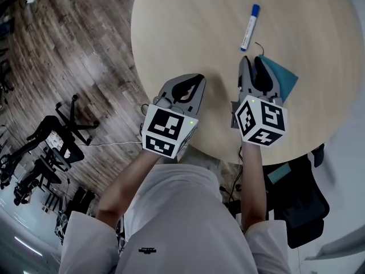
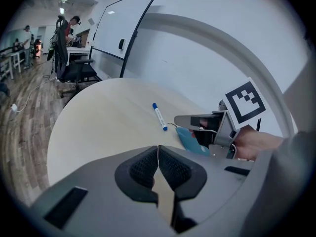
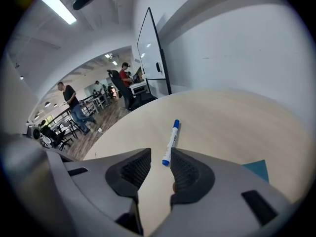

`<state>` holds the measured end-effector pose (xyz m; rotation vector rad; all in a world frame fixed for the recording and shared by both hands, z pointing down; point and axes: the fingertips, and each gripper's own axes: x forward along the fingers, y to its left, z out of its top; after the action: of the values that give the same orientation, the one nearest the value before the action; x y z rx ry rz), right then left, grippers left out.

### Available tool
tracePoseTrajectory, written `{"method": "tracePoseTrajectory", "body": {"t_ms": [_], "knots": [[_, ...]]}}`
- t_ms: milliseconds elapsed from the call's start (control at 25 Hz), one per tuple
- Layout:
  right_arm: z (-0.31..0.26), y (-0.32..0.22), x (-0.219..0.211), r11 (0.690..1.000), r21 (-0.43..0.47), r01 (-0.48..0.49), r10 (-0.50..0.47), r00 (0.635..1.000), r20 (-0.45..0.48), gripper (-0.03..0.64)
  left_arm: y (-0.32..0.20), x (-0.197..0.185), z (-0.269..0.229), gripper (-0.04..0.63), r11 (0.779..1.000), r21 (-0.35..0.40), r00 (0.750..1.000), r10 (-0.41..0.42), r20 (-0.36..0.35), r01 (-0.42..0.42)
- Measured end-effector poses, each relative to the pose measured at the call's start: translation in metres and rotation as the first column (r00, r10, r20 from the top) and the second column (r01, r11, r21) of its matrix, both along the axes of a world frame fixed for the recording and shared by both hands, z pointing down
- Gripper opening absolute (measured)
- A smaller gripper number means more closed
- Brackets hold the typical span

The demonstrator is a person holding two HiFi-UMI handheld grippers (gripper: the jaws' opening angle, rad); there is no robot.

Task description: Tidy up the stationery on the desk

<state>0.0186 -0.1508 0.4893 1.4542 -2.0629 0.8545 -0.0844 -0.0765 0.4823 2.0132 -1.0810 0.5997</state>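
A white marker with a blue cap (image 1: 250,27) lies on the round pale wooden table (image 1: 188,33), beyond both grippers. A flat teal pouch (image 1: 283,76) lies near the table's front right edge. My right gripper (image 1: 251,63) rests beside and partly over the pouch, open with nothing between its fingers. In the right gripper view the marker (image 3: 170,142) lies just past the right gripper (image 3: 160,163), and a corner of the pouch (image 3: 256,171) shows at the right. My left gripper (image 1: 199,80) sits at the table's front edge, shut and empty. The left gripper view shows the left gripper (image 2: 158,154), marker (image 2: 159,116) and pouch (image 2: 189,139).
Black office chairs (image 1: 63,130) stand on the wooden floor to the left. Another dark chair (image 1: 299,198) sits under the table's right edge. A whiteboard (image 2: 123,28) stands beyond the table by the white wall, and people are far back in the room.
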Motion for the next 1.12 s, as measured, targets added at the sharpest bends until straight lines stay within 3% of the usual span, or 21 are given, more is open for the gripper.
{"method": "tracePoseTrajectory", "body": {"t_ms": [480,920,1120], "knots": [[0.035,-0.038,-0.004,0.996,-0.042,-0.082,0.081,0.996,-0.029,0.124,-0.020,-0.016,0.018,0.023,0.999,-0.033,1.000,-0.015,-0.009,0.015],[0.050,-0.044,-0.004,0.990,-0.069,-0.121,0.115,0.990,-0.087,0.123,-0.026,-0.021,0.018,0.023,0.999,-0.038,1.000,-0.020,-0.015,0.020],[0.058,-0.045,-0.003,0.991,-0.088,-0.102,0.087,0.985,-0.152,0.119,-0.023,-0.018,0.024,0.023,0.999,-0.047,1.000,-0.017,-0.011,0.016]]}}
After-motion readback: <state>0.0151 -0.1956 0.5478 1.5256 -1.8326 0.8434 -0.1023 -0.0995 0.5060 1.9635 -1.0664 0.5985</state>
